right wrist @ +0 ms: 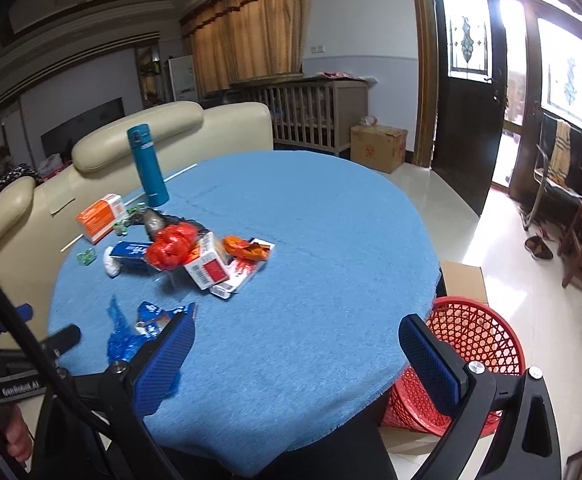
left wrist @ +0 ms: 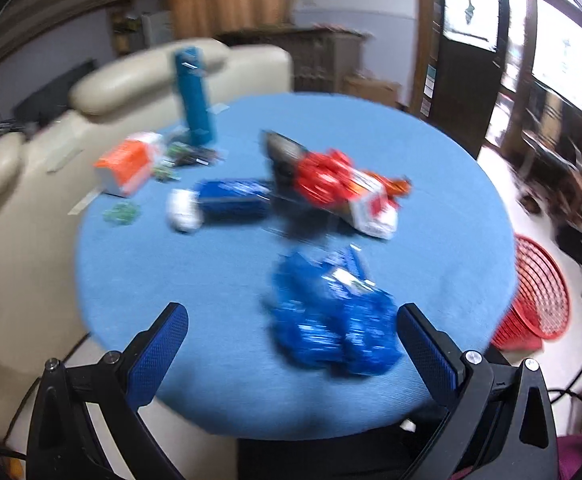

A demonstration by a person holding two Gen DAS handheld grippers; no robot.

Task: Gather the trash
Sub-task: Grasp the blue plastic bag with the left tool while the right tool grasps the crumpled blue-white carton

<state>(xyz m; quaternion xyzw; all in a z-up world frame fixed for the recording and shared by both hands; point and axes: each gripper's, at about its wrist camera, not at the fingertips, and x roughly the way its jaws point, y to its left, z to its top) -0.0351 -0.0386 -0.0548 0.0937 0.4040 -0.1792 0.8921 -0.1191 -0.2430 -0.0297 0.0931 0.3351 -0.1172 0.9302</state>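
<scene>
Left gripper [left wrist: 293, 344] is wide open and empty, the crumpled blue wrapper [left wrist: 331, 320] lower centre of frame, apparently between its pads though blur obscures contact. Right gripper [right wrist: 297, 356] is open, empty. The wrapper is likely light, soft and slippery; pinch its bunched middle.

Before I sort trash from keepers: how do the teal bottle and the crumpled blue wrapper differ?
The teal bottle stands upright near the table's far edge by the sofa; the crumpled blue wrapper lies slumped near the front edge. The bottle is smooth, rigid and capped; the wrapper is creased and shapeless. The wrapper sits just ahead of the left gripper, between its open fingers; the bottle is farther from both grippers. Both rest on the blue tablecloth.
</scene>
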